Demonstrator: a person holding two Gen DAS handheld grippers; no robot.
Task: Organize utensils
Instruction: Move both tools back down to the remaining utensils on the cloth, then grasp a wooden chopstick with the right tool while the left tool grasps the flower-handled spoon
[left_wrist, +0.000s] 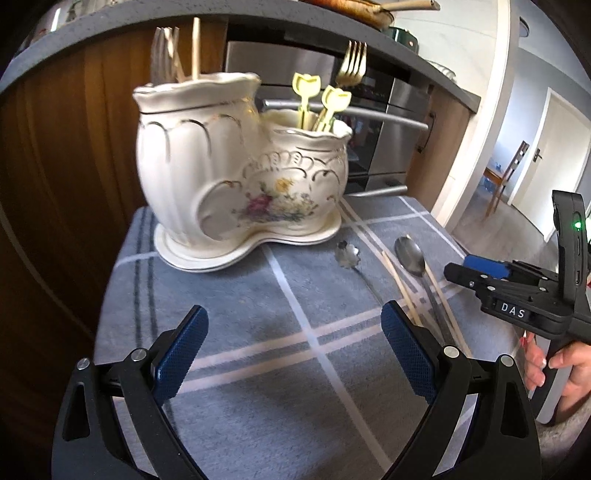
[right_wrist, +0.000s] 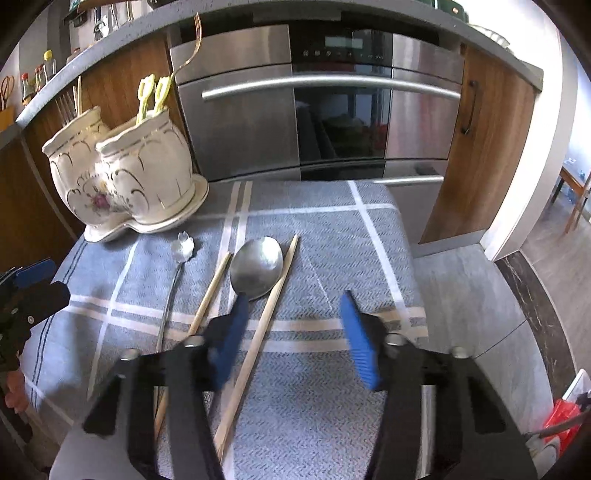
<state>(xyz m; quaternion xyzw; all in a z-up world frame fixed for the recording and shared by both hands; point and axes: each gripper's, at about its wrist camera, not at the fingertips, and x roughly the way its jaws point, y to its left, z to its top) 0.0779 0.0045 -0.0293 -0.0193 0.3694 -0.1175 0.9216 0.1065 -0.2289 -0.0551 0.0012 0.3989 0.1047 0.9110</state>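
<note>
Where lettering shows, "DAS" on right claw (left_wrist: 476, 271), spoon (right_wrist: 256, 267) below

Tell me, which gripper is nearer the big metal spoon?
Right. The right gripper hovers just over the spoon; the left gripper sits off to its side.

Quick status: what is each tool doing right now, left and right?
Left tool: open, empty, above the cloth.
Right tool: open, gripping nothing; one chopstick lies between its fingers.

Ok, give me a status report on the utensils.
Left gripper open, empty. Right gripper open over the big spoon and chopsticks. Both still loose on the cloth; holder unobstructed.
</note>
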